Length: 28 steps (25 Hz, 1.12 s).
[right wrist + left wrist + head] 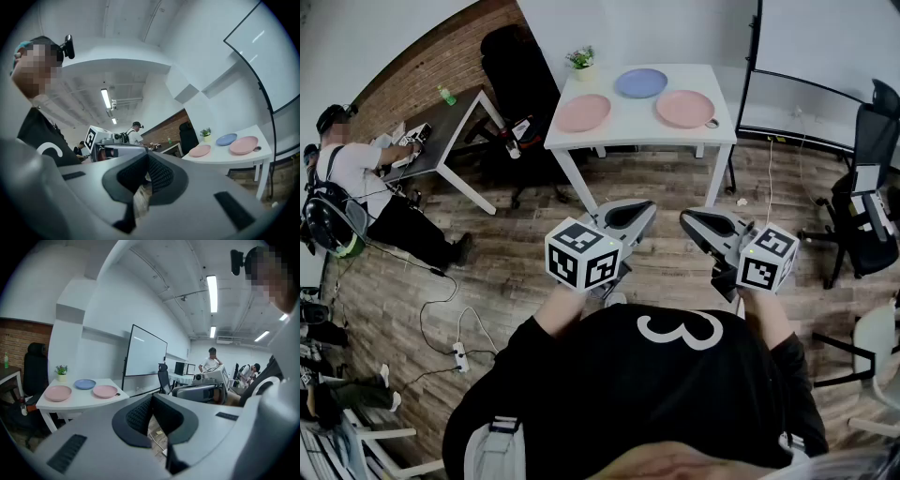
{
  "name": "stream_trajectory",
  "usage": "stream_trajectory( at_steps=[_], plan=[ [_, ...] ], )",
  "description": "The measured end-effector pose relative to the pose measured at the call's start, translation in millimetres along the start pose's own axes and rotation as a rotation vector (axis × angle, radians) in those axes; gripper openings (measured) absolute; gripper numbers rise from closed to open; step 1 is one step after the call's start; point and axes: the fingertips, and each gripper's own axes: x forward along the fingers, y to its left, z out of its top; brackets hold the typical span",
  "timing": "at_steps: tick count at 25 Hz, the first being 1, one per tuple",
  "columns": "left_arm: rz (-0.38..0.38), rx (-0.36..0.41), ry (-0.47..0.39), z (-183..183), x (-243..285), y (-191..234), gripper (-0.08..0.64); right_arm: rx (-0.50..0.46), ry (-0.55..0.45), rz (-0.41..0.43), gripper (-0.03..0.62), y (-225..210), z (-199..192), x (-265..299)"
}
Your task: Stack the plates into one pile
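Observation:
Three plates lie apart on a white table (630,131) far ahead: a pink plate (583,112) at the left, a blue plate (641,82) behind the middle, another pink plate (685,109) at the right. They also show in the left gripper view as pink plate (58,393), blue plate (85,384) and pink plate (105,391), and in the right gripper view as pink plate (200,150), blue plate (227,139) and pink plate (243,145). My left gripper (649,208) and right gripper (684,217) are held close to my chest, tips turned toward each other, both shut and empty.
A small potted plant (581,61) stands at the table's back left corner. A whiteboard (825,56) stands to its right, with black office chairs (867,187) nearby. A person sits at a dark desk (431,131) on the left. Cables and a power strip (459,354) lie on the wooden floor.

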Motion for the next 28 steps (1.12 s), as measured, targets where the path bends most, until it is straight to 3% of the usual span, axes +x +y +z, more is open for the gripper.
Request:
stream_trajectory(
  at_steps=[15, 23, 28],
  plan=[
    [-0.004, -0.037, 0.029, -17.9, 18.0, 2.1, 0.017, 0.062, -0.003, -0.019, 0.024, -22.3, -21.7, -9.9],
    [-0.007, -0.082, 0.030, -25.6, 27.8, 32.4, 0.016, 0.076, 0.007, -0.019, 0.025, -42.5, -28.2, 11.2],
    [-0.020, -0.093, 0.046, -26.3, 49.2, 66.1, 0.016, 0.093, 0.007, -0.055, 0.025, -78.5, -22.9, 30.0]
  ],
)
